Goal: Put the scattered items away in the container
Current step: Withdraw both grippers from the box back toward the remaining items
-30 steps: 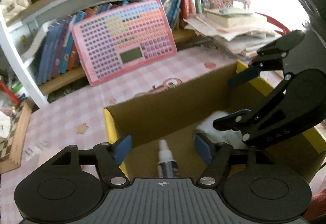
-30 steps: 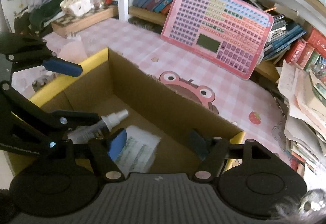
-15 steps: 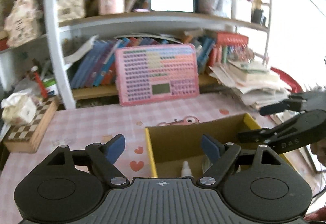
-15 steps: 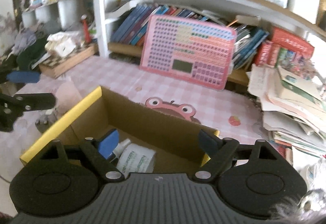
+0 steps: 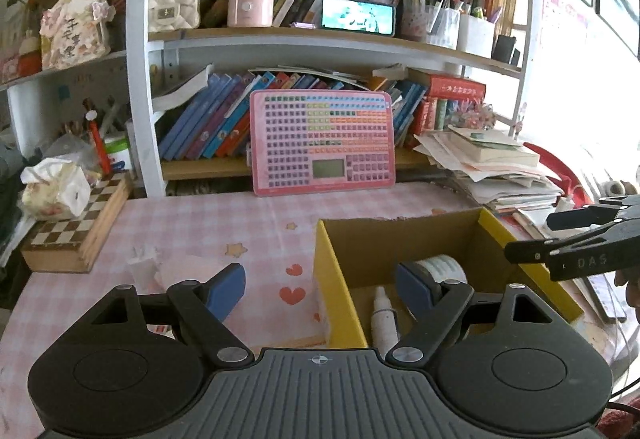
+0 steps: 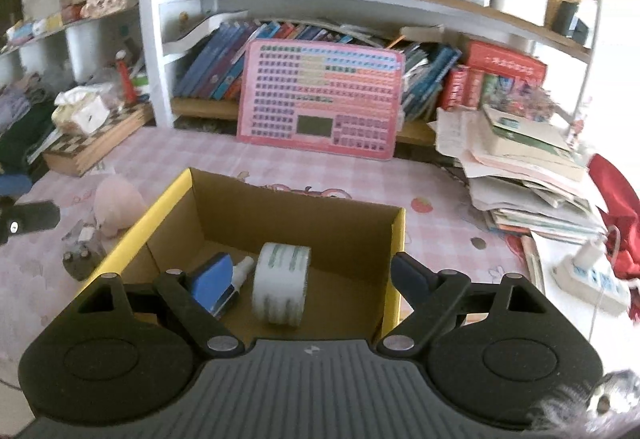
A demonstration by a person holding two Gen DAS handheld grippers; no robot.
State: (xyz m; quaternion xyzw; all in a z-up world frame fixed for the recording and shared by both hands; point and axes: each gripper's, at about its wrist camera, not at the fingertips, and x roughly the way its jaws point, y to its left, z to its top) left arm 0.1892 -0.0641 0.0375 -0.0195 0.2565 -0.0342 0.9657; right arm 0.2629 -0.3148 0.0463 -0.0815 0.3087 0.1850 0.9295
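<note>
A cardboard box with a yellow rim (image 5: 334, 279) (image 6: 144, 215) stands on the pink checked table. Inside it lie a white spray bottle (image 5: 382, 315) (image 6: 242, 267) and a white roll with green print (image 5: 442, 267) (image 6: 282, 279). My left gripper (image 5: 320, 287) hangs open over the box's left wall, nothing between its blue pads. My right gripper (image 6: 310, 281) is open above the box's near side, also empty. Each gripper shows in the other's view, the right gripper (image 5: 532, 235) to the right of the box and the left gripper (image 6: 28, 199) at the left edge. A pale pink soft thing (image 6: 118, 205) and a small white plug-like item (image 5: 143, 262) lie on the table left of the box.
A pink chart board (image 5: 322, 143) leans on the bookshelf behind the box. A chequered wooden box (image 5: 76, 227) with a tissue pack stands at the left. A stack of papers and books (image 5: 492, 167) sits at the right, with a white power strip (image 6: 592, 275) nearer.
Both grippers have drawn back and risen from inside the box, and their jaws stand wider. The white roll and the bottle stay in the box.
</note>
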